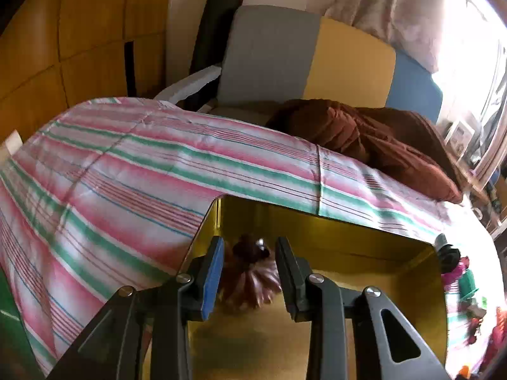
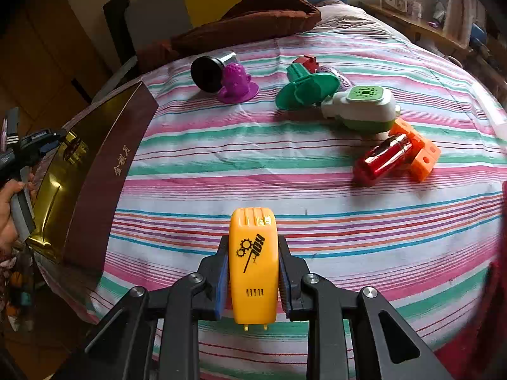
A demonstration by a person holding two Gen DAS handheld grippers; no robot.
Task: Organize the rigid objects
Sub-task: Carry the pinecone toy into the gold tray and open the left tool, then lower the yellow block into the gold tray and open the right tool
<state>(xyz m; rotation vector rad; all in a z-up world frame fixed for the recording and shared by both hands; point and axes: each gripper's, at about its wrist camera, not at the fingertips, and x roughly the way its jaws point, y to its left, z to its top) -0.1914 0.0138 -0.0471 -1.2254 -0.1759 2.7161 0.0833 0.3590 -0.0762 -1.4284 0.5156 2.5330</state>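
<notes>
My left gripper (image 1: 249, 243) hangs over a box with a gold lining (image 1: 348, 240), its jaws apart. Between and below its fingers lies a blurred brown and pink ribbed object (image 1: 250, 281) inside the box, with neither pad pressing on it. My right gripper (image 2: 253, 240) is shut on a yellow plastic toy piece (image 2: 253, 259) printed with black gears, held above the striped bedspread (image 2: 285, 190). In the right wrist view the box (image 2: 95, 171) sits at the bed's left edge, with a hand (image 2: 8, 202) beside it.
Scattered on the bedspread are a black cup (image 2: 206, 72), a purple toy (image 2: 236, 82), a green piece (image 2: 307, 90), a white and green device (image 2: 364, 107), a red clear cylinder (image 2: 383, 158) and an orange block (image 2: 421, 155). A brown pillow (image 2: 253, 15) lies at the head.
</notes>
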